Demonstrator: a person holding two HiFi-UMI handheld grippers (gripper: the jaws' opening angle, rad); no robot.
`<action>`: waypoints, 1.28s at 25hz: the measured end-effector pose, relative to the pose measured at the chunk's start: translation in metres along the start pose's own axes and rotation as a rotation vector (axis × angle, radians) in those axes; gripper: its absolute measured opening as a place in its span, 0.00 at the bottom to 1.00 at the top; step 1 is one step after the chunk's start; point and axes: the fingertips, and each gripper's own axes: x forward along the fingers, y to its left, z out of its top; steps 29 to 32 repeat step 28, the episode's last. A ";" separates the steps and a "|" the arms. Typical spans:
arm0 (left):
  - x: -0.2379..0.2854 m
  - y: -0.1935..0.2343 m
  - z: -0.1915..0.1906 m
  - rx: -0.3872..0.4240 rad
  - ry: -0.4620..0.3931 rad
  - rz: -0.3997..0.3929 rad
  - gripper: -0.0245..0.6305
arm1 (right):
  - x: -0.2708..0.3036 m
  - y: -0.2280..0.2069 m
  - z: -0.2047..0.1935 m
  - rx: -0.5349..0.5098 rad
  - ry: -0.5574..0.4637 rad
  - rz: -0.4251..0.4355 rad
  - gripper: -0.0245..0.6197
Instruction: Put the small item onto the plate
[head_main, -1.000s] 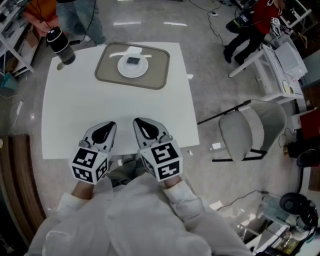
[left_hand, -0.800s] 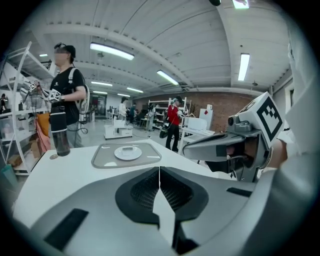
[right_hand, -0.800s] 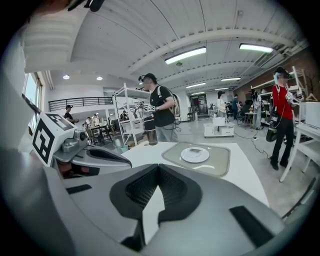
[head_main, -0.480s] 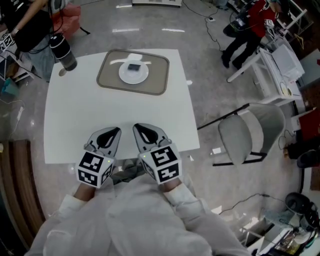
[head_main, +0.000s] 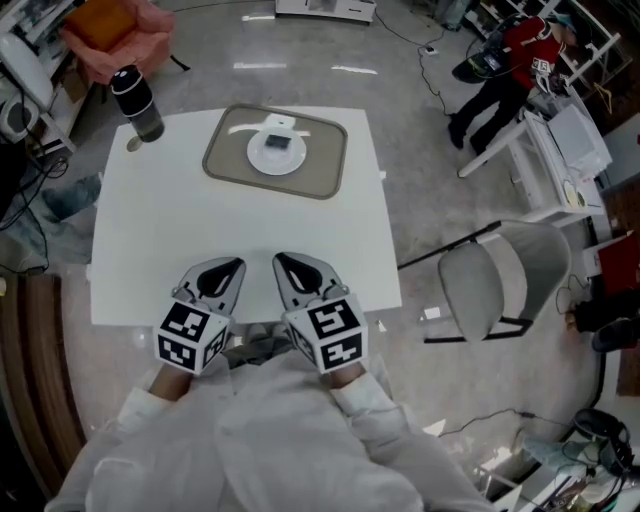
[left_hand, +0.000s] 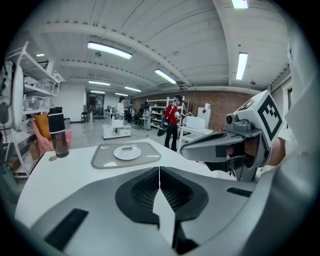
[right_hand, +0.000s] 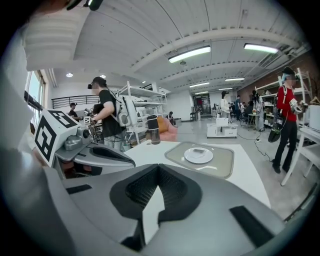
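Holding left gripper (head_main: 228, 268) and right gripper (head_main: 290, 264) side by side at six o'clock on the white table (head_main: 180, 230), both clenched tight on nothing. Up at twelve o'clock, well apart: small dark item (head_main: 277, 143) lying on the white plate (head_main: 256, 157), centred on a grey mat (head_main: 325, 165). Between, just open tabletop. At ten o'clock, a dark bottle (head_main: 137, 103); at three, off the table, a grey chair (head_main: 490, 280). Too small to identify the item; white sleeves (head_main: 250, 440) cut off at the bottom edge.

— How did the left gripper (head_main: 222, 270) stand?
— Jaws pressed together on nothing, nose tilted slightly down.
— And the right gripper (head_main: 292, 268)?
— Likewise closed and empty, just beside it, both arms (head_main: 150, 415) tucked close.
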 end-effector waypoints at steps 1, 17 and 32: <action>0.000 0.000 0.000 -0.003 0.001 0.000 0.06 | -0.001 0.000 -0.001 -0.005 0.000 -0.001 0.06; 0.007 -0.013 0.001 -0.060 0.007 -0.060 0.06 | -0.004 0.003 -0.006 -0.032 0.024 0.028 0.06; 0.009 -0.021 0.002 -0.046 0.024 -0.088 0.06 | -0.012 0.010 -0.004 -0.033 0.041 0.043 0.06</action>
